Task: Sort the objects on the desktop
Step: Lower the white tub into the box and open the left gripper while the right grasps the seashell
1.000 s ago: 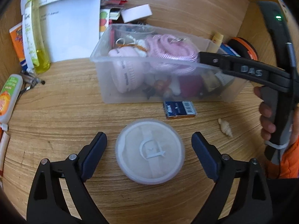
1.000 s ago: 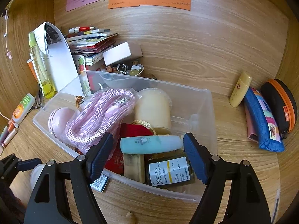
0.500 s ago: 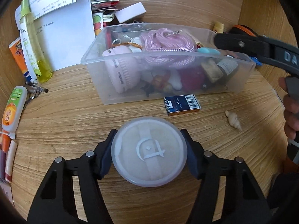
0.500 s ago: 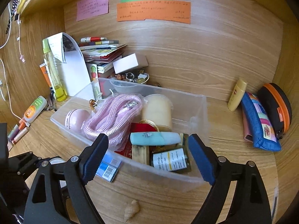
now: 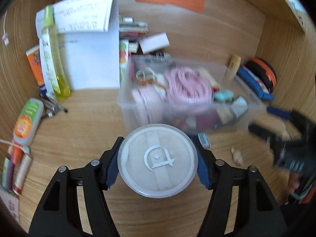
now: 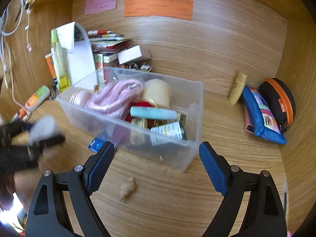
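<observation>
My left gripper is shut on a round white powder-puff case and holds it above the desk, in front of the clear plastic bin. The bin holds a pink cord, a pink round item, a teal tube and small bottles. My right gripper is open and empty, just in front of the bin's near corner. A small shell lies on the desk between its fingers; it also shows in the left wrist view. The left gripper shows blurred at the left of the right wrist view.
A blue card box lies against the bin's front. A yellow bottle, papers, tubes and books stand at the back left. A cream bottle, a blue pouch and a black-orange case sit at the right.
My left gripper closed on the round case and lifted it toward the bin. My right gripper pulled back and lower, from over the bin to in front of it.
</observation>
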`<state>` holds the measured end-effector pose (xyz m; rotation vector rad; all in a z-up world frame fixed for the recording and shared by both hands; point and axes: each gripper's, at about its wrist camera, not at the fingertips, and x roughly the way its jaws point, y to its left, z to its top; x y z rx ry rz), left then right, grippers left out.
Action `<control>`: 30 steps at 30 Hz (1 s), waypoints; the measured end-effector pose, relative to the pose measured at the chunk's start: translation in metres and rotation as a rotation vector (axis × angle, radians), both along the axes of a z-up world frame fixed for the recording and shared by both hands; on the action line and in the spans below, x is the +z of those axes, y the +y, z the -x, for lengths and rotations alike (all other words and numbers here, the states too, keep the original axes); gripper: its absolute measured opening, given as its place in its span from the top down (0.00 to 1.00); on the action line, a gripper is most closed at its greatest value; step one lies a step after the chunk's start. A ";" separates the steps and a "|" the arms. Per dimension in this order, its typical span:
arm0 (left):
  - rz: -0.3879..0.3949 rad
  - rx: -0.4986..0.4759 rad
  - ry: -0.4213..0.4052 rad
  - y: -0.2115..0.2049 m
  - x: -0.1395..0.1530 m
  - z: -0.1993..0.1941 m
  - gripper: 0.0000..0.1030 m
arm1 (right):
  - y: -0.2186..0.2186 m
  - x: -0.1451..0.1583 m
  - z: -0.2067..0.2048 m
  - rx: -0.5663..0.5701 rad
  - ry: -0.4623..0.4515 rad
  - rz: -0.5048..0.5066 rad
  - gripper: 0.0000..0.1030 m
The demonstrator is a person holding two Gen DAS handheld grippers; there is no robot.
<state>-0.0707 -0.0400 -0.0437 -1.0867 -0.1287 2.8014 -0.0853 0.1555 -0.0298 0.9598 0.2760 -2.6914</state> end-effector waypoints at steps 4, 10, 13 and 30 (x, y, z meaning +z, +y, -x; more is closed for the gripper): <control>-0.003 -0.005 0.057 -0.006 0.026 0.010 0.37 | 0.001 -0.007 -0.009 0.025 -0.017 0.017 0.17; -0.052 -0.054 0.078 -0.007 0.046 0.039 0.37 | 0.004 -0.024 -0.014 0.061 -0.091 0.054 0.25; -0.027 -0.065 0.078 0.000 0.047 0.059 0.37 | 0.004 -0.034 -0.015 0.071 -0.129 0.045 0.40; -0.004 -0.095 -0.013 0.023 0.018 0.127 0.37 | -0.012 -0.055 -0.009 0.142 -0.216 -0.014 0.65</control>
